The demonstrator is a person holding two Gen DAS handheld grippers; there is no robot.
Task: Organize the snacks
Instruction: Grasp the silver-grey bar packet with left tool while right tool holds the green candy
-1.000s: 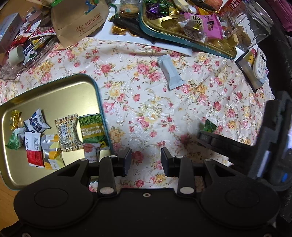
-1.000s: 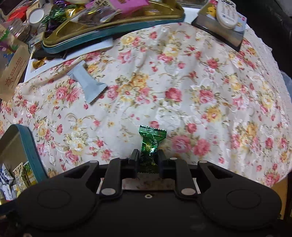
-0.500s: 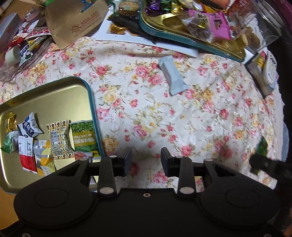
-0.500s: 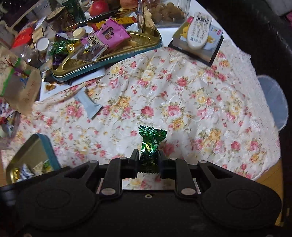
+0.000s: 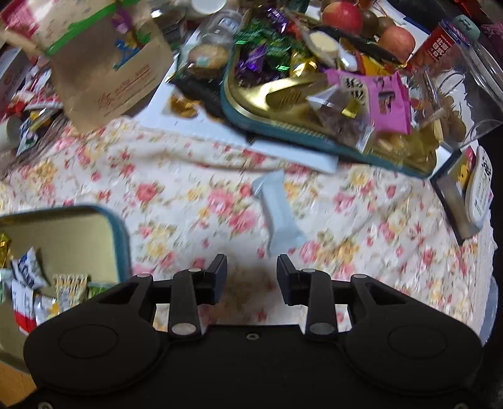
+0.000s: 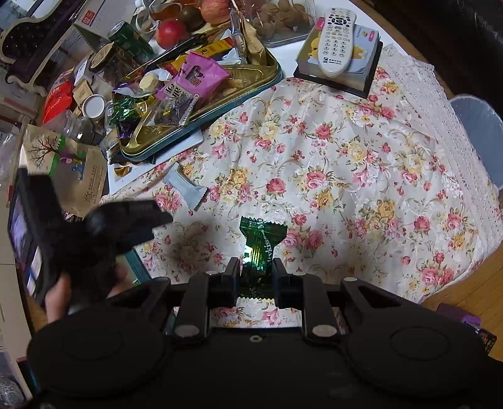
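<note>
My right gripper is shut on a green foil candy and holds it well above the floral tablecloth. My left gripper is open and empty, low over the cloth, just short of a pale grey snack bar. The right wrist view shows that bar with the left gripper beside it. A gold tray with a teal rim lies at the left with several wrapped snacks in it.
A second gold tray piled with sweets sits at the back beside a brown paper bag, apples and a clear jar. A remote lies on a box at the far right corner. The table's lace edge runs along the right.
The right gripper has risen with the green candy, so the table looks farther off. The left gripper has moved away from the left tray toward the grey bar.
</note>
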